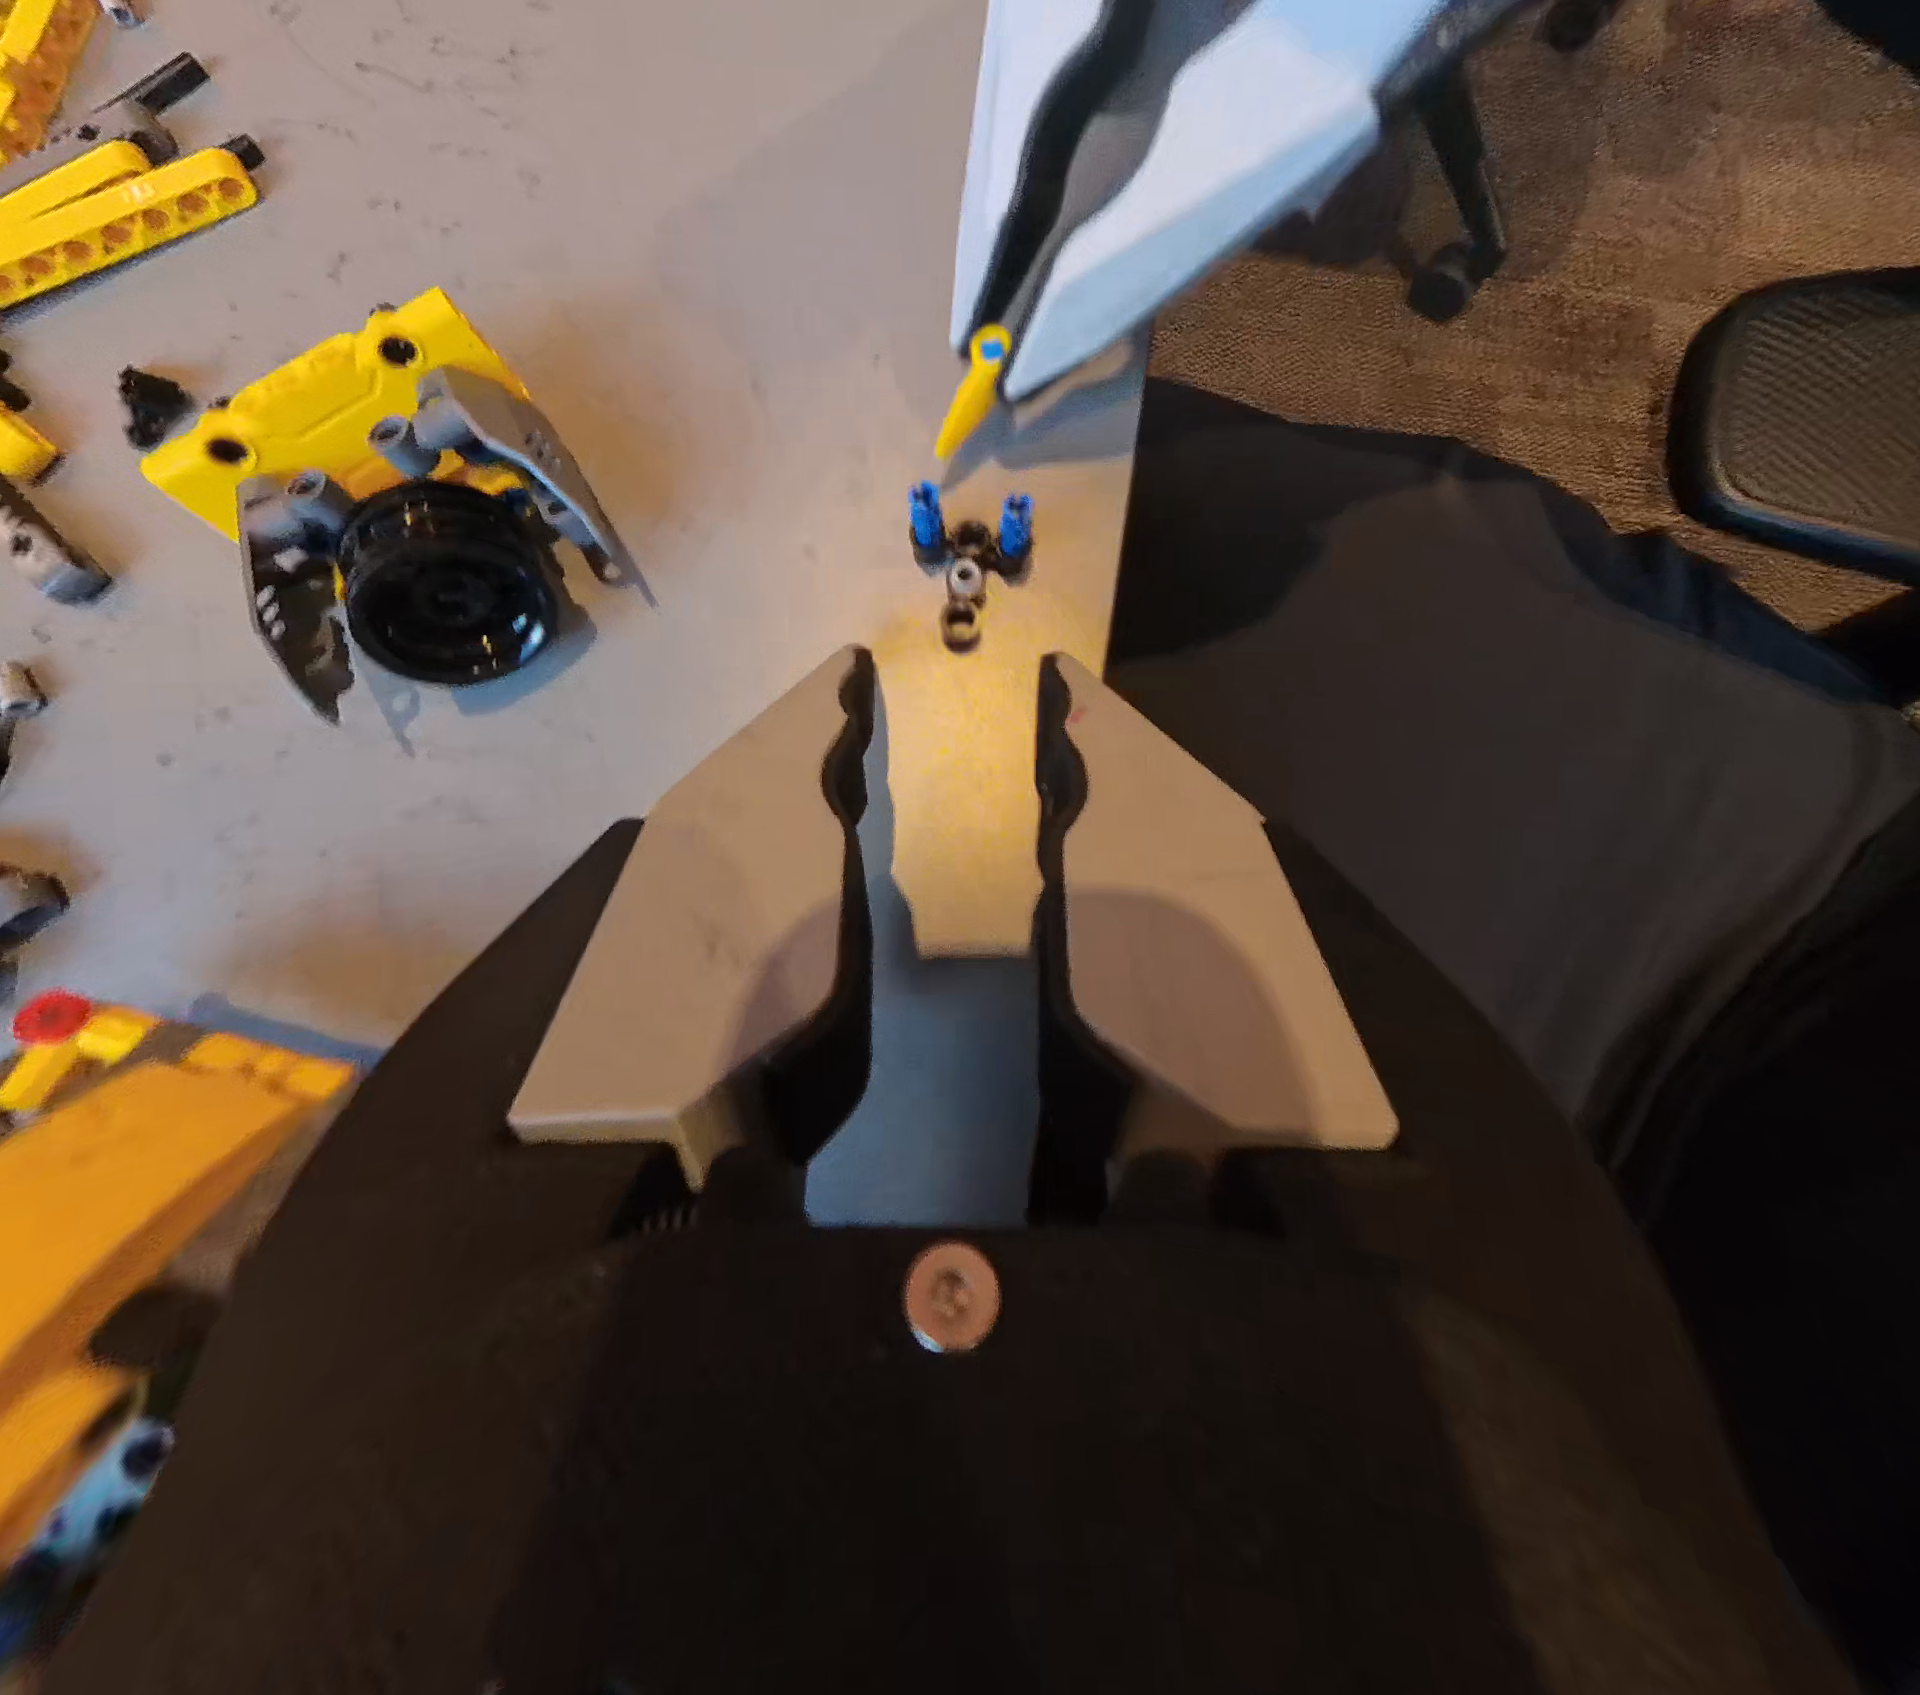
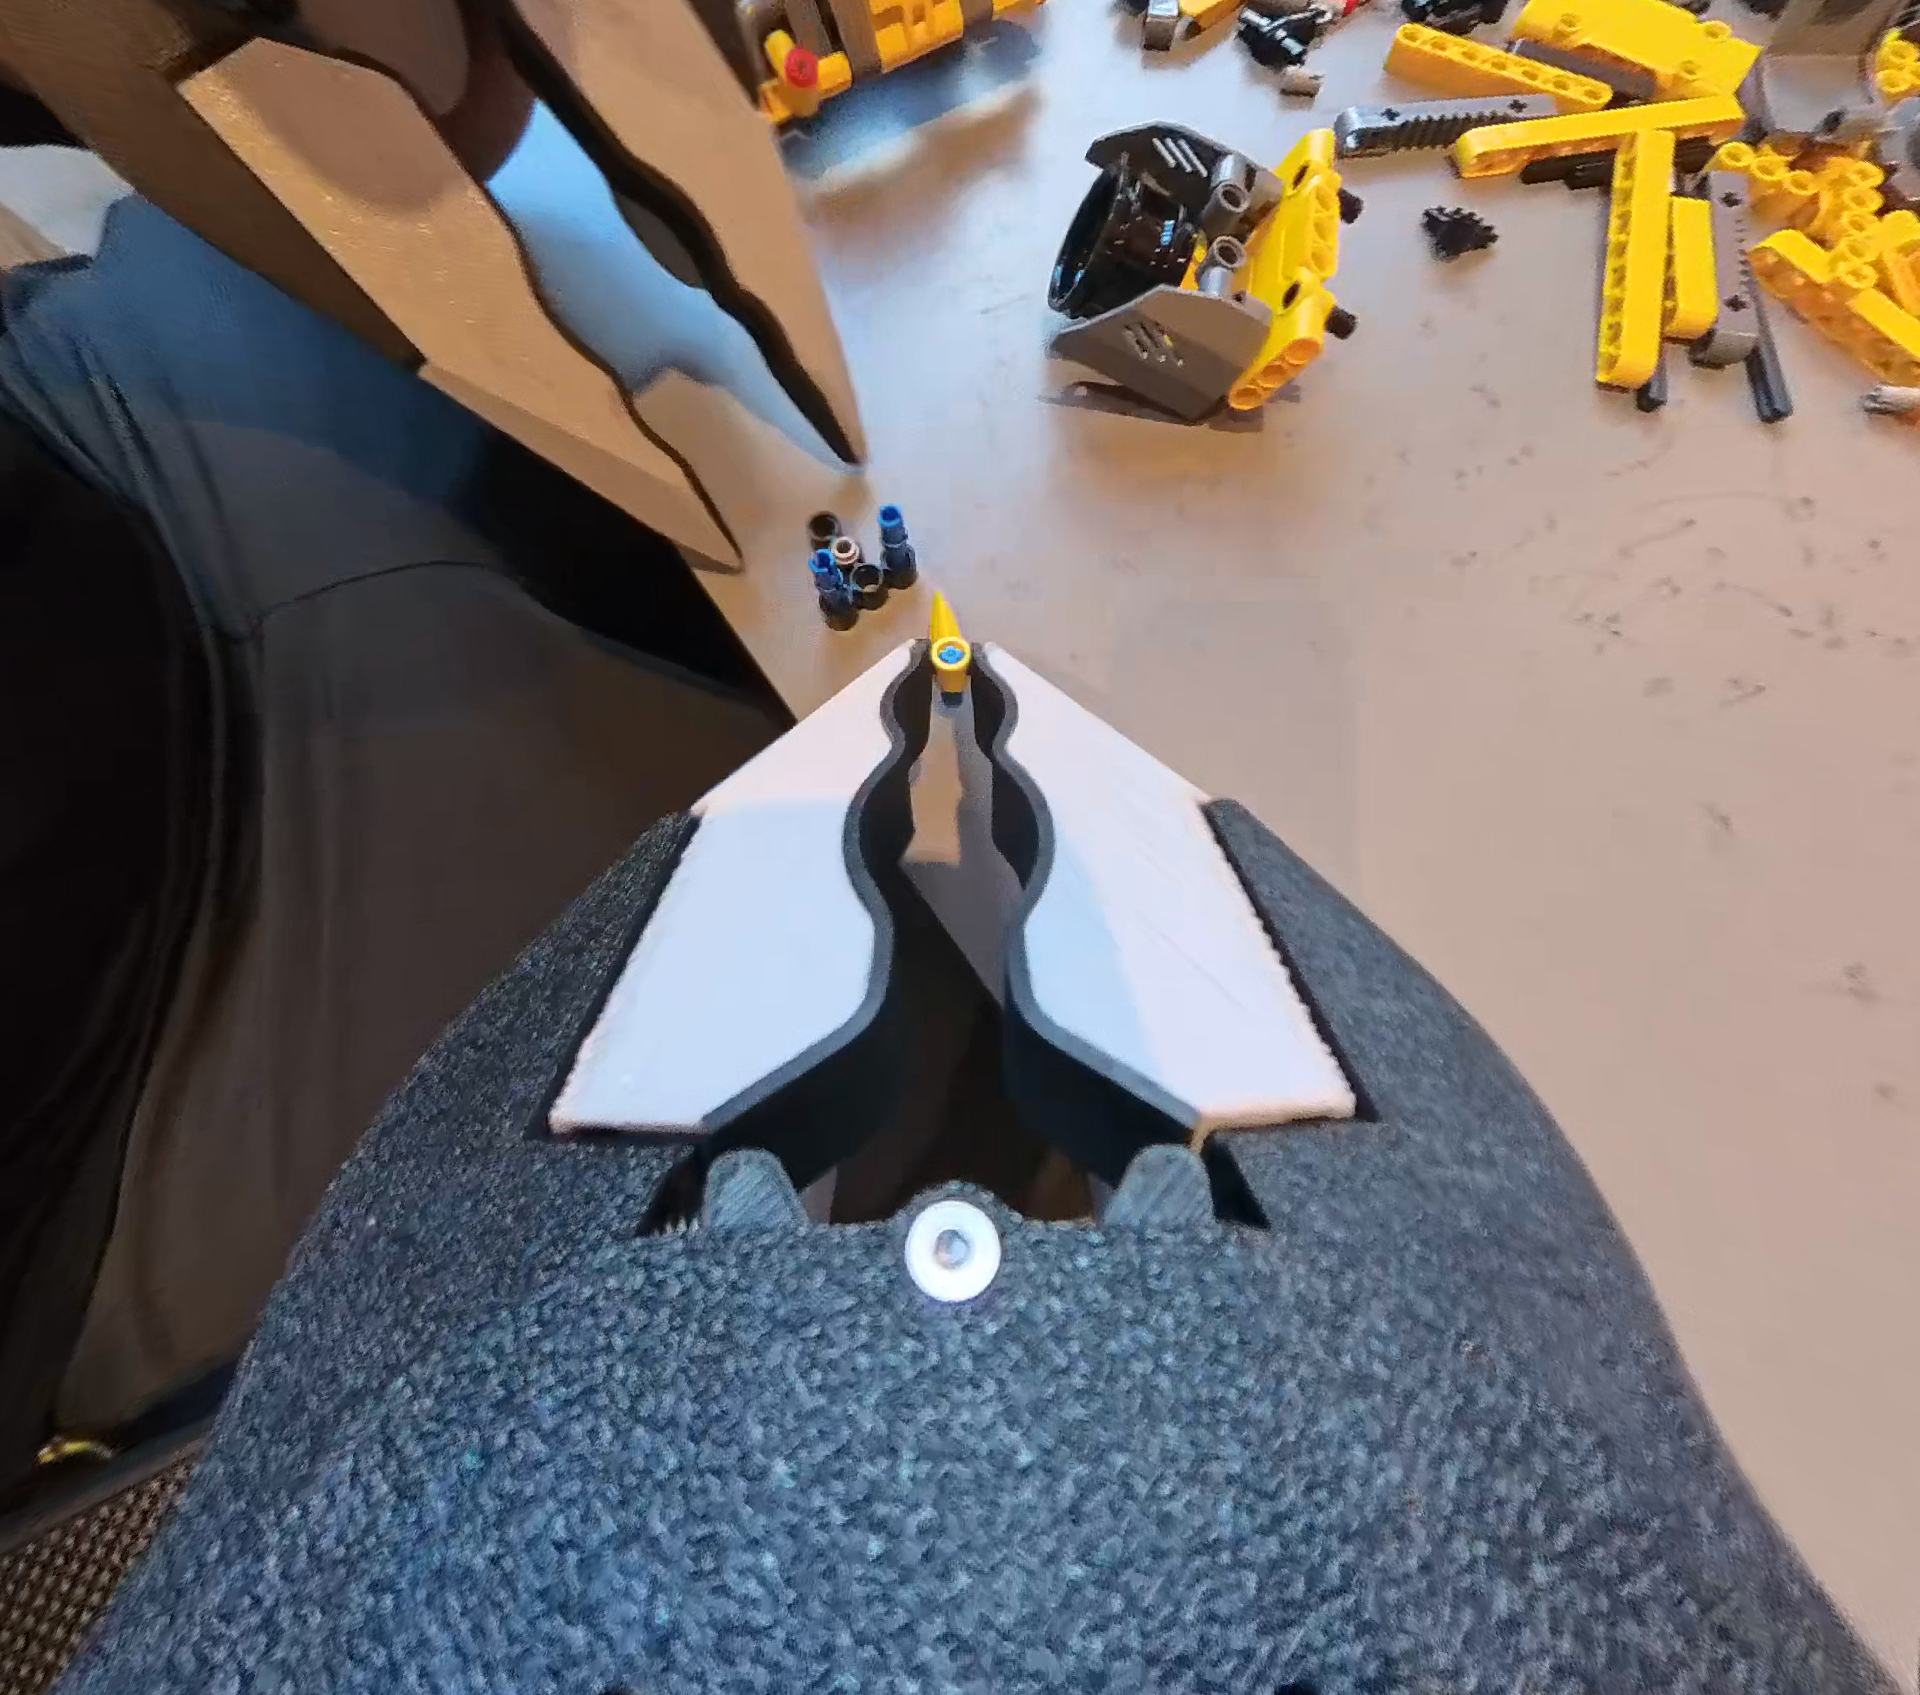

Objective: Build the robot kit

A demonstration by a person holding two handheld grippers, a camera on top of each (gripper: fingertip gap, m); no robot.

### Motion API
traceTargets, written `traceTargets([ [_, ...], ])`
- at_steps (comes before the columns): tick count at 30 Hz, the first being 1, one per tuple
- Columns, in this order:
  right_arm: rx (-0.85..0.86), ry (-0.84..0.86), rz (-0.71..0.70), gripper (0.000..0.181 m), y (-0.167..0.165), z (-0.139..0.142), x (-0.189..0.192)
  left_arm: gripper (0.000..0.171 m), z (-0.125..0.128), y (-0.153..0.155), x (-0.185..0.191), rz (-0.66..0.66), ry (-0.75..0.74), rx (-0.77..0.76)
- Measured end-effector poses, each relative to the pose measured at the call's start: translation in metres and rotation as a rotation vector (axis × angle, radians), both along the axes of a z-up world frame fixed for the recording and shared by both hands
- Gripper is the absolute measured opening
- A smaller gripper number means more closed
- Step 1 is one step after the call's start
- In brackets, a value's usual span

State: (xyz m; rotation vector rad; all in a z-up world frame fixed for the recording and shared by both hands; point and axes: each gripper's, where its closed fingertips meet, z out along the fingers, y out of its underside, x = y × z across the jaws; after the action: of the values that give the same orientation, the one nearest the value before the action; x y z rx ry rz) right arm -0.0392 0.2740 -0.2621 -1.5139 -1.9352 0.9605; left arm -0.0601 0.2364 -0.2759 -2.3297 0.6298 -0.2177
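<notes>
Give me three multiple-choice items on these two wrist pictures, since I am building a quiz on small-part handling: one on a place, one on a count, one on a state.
1. Where does the small black connector with blue pins lie?
A. on the table near its edge, between the two grippers
B. on top of the black wheel
C. inside the right gripper

2. How many blue pins stand up from that connector?
A. none
B. two
C. five

3. How does the right gripper stand?
A. wide open and empty
B. shut on the yellow tooth piece
C. shut on a long yellow beam

Key: 1 A, it rests on the table just ahead of the open left gripper. 2 B, one pin shows on each side. 3 B, the fingertips pinch the yellow piece's base.
</notes>
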Motion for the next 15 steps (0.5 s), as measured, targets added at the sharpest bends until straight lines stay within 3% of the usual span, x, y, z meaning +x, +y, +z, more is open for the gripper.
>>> traceTargets([
  [3, 0.008, 0.029, -0.007, 0.007, 0.002, 0.004, 0.006, 0.031, 0.004, -0.019, -0.009, 0.043, 0.038, 0.059],
  [6, 0.016, 0.042, 0.021, 0.007, -0.002, 0.007, 0.011, 0.031, 0.011, -0.046, -0.011, 0.065, -0.03, 0.078],
  [10, -0.028, 0.084, 0.131, 0.007, -0.02, 0.018, 0.01, 0.017, 0.01, -0.074, -0.019, 0.057, -0.039, 0.076],
  [11, -0.034, 0.093, 0.158, 0.007, -0.024, 0.021, 0.009, 0.001, 0.011, -0.078, -0.017, 0.026, -0.039, 0.081],
  [15, 0.01, 0.122, 0.263, 0.007, -0.036, 0.033, 0.0, 0.0, 0.019, -0.073, -0.008, -0.008, -0.088, 0.065],
])
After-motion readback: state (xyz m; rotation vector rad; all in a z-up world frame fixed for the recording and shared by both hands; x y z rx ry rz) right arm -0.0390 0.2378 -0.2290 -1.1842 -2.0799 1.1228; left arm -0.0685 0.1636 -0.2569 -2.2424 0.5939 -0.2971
